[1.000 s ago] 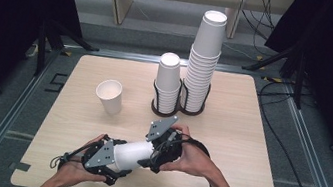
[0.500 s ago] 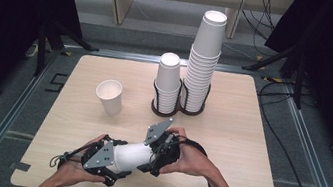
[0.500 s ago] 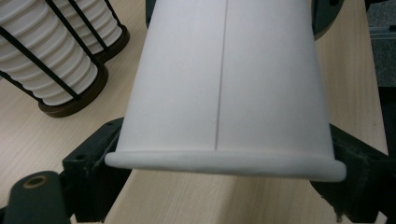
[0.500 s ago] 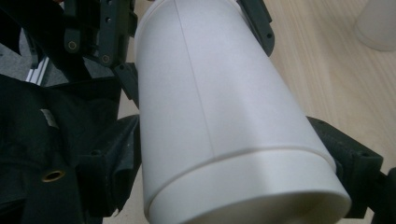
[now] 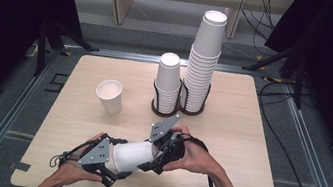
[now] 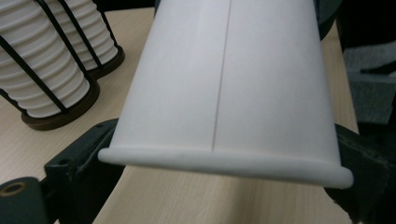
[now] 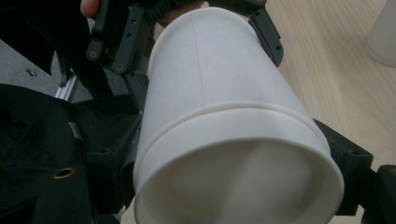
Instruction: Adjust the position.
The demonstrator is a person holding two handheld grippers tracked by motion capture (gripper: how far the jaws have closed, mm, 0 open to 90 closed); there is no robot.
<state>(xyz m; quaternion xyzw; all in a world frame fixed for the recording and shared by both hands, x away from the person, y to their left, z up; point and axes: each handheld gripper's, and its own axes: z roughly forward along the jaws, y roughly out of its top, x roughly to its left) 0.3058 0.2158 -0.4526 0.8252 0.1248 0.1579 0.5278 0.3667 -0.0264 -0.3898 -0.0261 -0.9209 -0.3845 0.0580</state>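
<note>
Near the front edge of the table we hold a white paper cup on its side between our two grippers, lifted a little off the wood. Our left gripper sits at the cup's rim end, toward the front left corner, and our right gripper sits at the base end, closer to the middle of the front edge.

In the left gripper view the cup's rolled rim lies across the black jaws, with its seam running up the middle. These jaws have just been opening with the cup between them; they flank the rim on both sides, and we cannot tell whether the pads press on it.

In the right gripper view the cup's recessed bottom faces the camera, and the right jaws stand on either side of the base, seemingly clamped on it.

A single upright cup stands well apart, left of the table's centre. Toward the back edge two dark wire holders stand just beside each other: the short stack of cups on the left, the tall stack of cups on the right.
</note>
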